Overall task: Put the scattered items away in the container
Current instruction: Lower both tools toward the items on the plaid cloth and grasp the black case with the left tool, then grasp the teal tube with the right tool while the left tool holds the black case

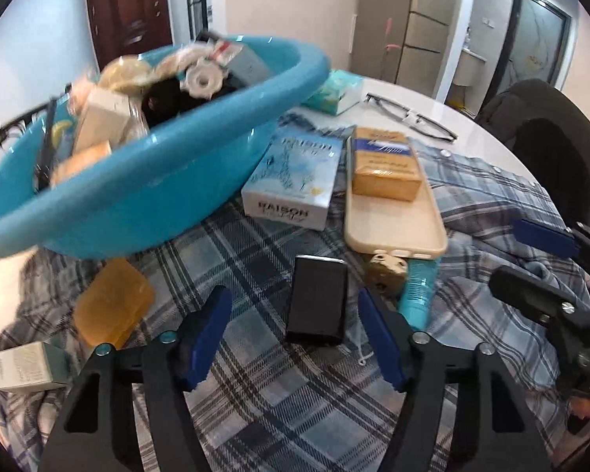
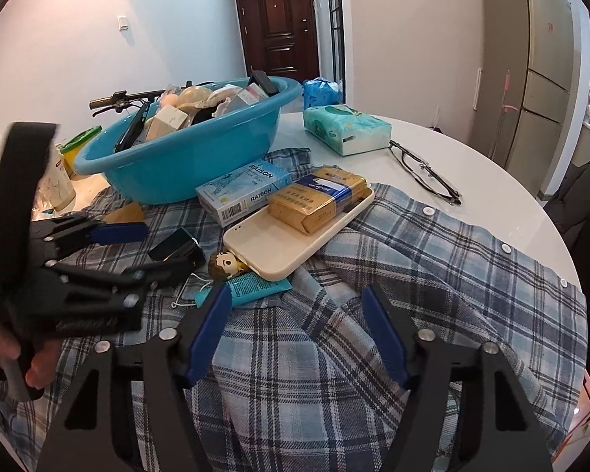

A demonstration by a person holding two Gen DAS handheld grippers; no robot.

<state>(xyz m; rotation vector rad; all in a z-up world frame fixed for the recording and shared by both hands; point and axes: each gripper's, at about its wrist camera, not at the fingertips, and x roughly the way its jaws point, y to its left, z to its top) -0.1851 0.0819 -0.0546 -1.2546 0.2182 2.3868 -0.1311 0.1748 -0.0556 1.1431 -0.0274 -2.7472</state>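
A blue basin full of small items stands on a plaid shirt. My left gripper is open, its fingers on either side of a small black box that lies on the shirt. Beyond it lie a light blue RAISON box, a cream phone case with a tan packet on it, a small figurine and a teal tube. My right gripper is open and empty above the shirt.
An orange soap-like block and a small white box lie left of the left gripper. A tissue pack and glasses lie on the white round table. A dark chair stands at the right.
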